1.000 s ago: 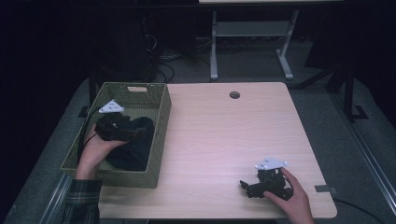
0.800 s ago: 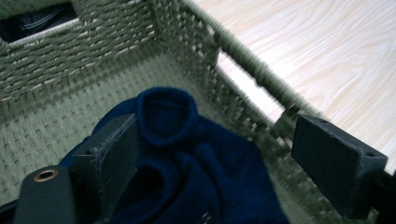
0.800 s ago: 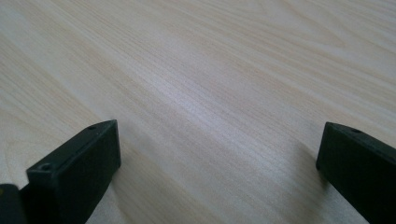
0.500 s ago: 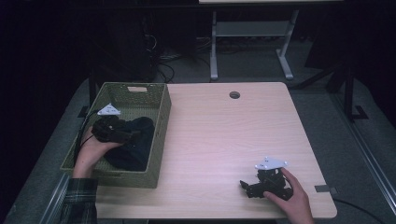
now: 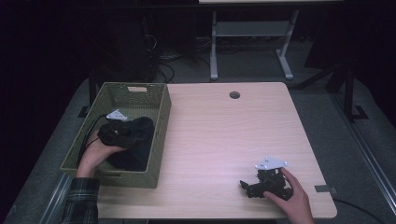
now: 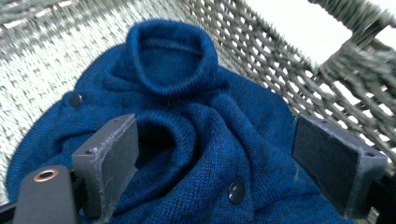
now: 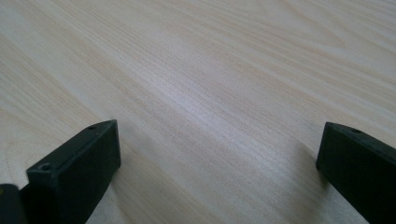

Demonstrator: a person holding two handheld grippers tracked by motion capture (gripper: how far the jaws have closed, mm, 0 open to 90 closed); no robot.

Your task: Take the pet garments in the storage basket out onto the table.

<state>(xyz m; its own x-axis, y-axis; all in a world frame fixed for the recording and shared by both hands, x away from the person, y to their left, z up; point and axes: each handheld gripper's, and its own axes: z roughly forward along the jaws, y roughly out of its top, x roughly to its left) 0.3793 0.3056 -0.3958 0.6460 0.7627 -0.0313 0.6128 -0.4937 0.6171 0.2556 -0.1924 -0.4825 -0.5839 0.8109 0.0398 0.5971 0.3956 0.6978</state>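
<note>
At the left of the high view, the left claw sits inside the green woven basket, which stands on the left part of the pale wooden desk. A dark blue knitted sweater lies crumpled in the basket's lower half, and the claw is over its upper left edge, with the person's left hand behind it and a plaid sleeve at the bottom left of the frame.

In the left gripper view the sweater takes up the centre, its ribbed collar towards the top and two dark buttons showing. The left claw stands wide open, one jaw at the lower left pressing into a fold of the knit and the other at the lower right, close to the basket's woven wall; nothing is clamped between them.

In the lower right of the high view, the right claw rests on the desk, held by the right hand. The right gripper view shows the right claw spread wide over bare wood grain, holding nothing.
</note>
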